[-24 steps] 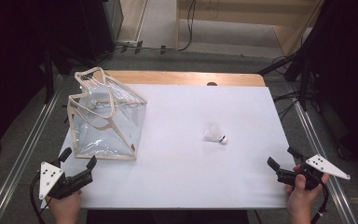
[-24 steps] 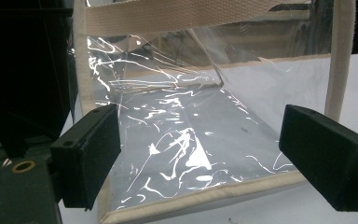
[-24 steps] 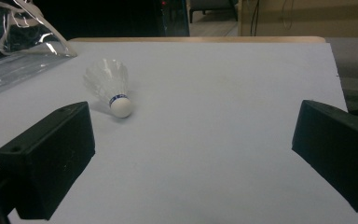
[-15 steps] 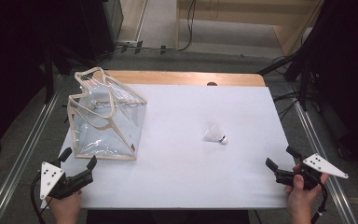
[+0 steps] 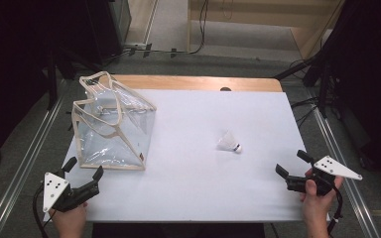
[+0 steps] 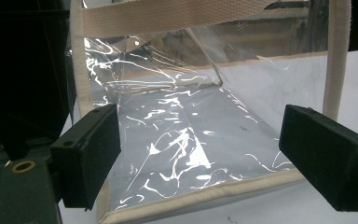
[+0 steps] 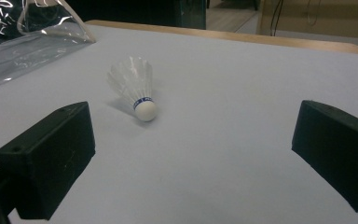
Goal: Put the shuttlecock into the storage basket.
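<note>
Two grippers, both yours, at tabletop's near corners: left gripper (image 5: 84, 167) jaws spread, facing clear bag (image 5: 111, 126) by left edge; shuttlecock (image 5: 229, 143) lies right of centre; right gripper (image 5: 291, 164) jaws spread, empty.

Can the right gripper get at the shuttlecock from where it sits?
Probably yes. The right gripper has its jaws open and aimed at the shuttlecock, which lies on its side on bare table. The clear bag stands well off to the left.
</note>
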Demonstrator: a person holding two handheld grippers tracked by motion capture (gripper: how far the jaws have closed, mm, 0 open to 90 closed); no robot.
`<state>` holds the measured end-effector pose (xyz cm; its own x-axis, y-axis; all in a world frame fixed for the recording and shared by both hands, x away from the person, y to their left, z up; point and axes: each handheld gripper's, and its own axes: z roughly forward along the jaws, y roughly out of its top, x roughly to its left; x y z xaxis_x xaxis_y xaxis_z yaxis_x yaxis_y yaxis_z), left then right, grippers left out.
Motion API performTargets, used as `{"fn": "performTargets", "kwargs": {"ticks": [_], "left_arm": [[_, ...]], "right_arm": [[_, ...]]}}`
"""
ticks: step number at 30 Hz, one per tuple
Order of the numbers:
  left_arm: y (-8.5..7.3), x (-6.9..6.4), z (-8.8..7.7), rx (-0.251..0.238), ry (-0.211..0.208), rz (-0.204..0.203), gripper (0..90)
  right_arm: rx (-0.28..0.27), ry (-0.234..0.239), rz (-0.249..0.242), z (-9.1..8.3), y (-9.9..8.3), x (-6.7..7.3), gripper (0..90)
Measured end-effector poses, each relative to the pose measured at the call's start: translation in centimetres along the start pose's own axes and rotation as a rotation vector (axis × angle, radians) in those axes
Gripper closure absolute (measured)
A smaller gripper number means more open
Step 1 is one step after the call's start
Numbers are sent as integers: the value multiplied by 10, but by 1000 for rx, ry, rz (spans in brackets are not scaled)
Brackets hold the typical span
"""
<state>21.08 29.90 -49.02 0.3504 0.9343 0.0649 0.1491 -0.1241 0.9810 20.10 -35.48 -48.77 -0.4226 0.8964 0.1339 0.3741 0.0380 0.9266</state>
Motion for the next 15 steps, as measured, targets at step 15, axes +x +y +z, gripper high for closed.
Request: {"fn": "performTargets", "kwargs": {"ticks": [15], "left_arm": [[0, -1, 0, 2, 1, 8, 134]], "right_arm": [[50, 62, -75, 19, 25, 11, 0]]}}
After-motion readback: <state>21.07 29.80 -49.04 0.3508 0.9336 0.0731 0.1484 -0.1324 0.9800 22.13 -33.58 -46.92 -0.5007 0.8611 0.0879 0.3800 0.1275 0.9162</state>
